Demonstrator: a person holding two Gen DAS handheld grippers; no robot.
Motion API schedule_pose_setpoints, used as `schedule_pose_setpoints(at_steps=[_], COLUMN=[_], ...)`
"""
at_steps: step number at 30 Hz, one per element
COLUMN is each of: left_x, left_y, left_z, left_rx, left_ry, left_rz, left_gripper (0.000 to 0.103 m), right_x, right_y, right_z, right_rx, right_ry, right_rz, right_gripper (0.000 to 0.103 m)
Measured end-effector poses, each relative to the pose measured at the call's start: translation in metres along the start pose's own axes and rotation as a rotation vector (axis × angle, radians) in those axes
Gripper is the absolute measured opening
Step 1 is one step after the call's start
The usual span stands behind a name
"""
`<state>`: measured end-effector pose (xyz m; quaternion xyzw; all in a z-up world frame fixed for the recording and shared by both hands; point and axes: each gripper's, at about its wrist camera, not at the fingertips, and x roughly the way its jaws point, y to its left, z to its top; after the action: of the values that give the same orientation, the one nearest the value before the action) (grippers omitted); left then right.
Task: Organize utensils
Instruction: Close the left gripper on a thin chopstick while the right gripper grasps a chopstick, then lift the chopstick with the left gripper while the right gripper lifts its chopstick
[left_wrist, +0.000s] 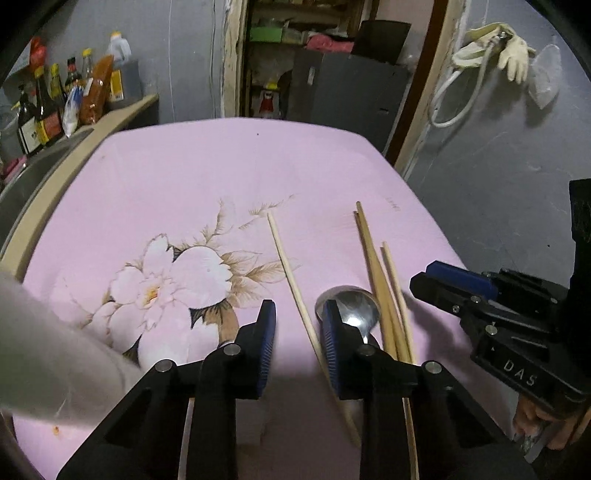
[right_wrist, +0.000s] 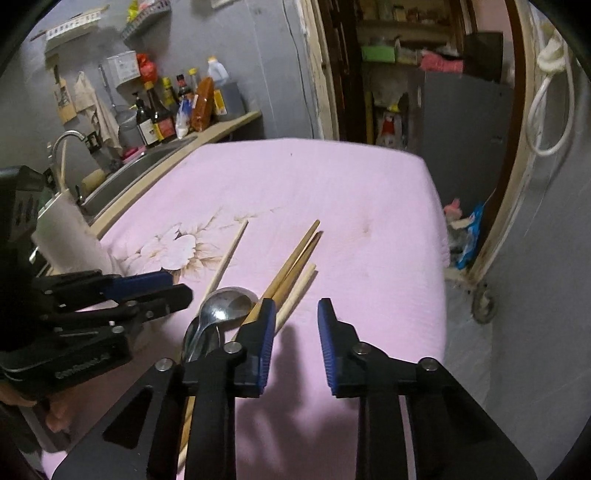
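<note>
Both grippers, left gripper (left_wrist: 298, 325) and right gripper (right_wrist: 296, 321), hold narrowly parted jaws gripping nothing.

The far half of the cloth (right_wrist: 314, 177) lay bare and passable. Nearer, chopsticks (right_wrist: 291, 266) and a spoon (right_wrist: 225, 306) crowded the middle; a paper roll (right_wrist: 70, 236) seemingly stood at the left edge.
</note>
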<state>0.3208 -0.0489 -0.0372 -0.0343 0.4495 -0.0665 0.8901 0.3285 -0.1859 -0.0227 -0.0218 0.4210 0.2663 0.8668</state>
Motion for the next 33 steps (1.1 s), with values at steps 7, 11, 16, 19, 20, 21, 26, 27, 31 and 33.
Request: schedule_pose_setpoints(at_steps=[7,11,16,19,20,21,26,27,31,33], left_x=[0.023,0.029,0.031,0.032,0.030,0.028,0.017,0.013,-0.003,-0.006], left_y=[0.013,0.018,0.018,0.013,0.013,0.012,0.012,0.011,0.012,0.010], left_z=[0.010,0.017,0.020,0.021,0.019,0.017,0.000,-0.004,-0.022,-0.028], left_rx=[-0.033,-0.042,-0.046,-0.025,-0.019,-0.016,0.000,0.002,0.008,0.023], left_ry=[0.068,0.084,0.110,0.126,0.134,0.137,0.146,0.148,0.167,0.181], left_rz=[-0.015,-0.022,-0.029,-0.025,-0.028,-0.032,-0.046,-0.048,-0.065,-0.067], left_gripper=[0.016,0.016,0.012,0.004,0.004,0.003,0.002,0.002,0.002,0.002], right_x=[0.022,0.029,0.033,0.032,0.031,0.031,0.020,0.017,0.001,-0.006], right_y=[-0.007,-0.011,-0.011,-0.013,-0.014,-0.015,-0.015,-0.013,0.004,0.013], right_z=[0.007,0.013,0.017,0.018,0.017,0.016,0.005,0.003,-0.009,-0.014], right_rx=[0.044,0.059,0.060,0.085,0.099,0.111,0.141,0.138,0.080,0.029], right_ry=[0.063,0.094,0.138,0.164,0.177,0.191,0.211,0.212,0.208,0.207], right_rz=[0.034,0.043,0.044,0.071,0.085,0.101,0.136,0.135,0.104,0.069], right_gripper=[0.015,0.014,0.015,0.015,0.014,0.011,0.006,0.005,0.003,0.004])
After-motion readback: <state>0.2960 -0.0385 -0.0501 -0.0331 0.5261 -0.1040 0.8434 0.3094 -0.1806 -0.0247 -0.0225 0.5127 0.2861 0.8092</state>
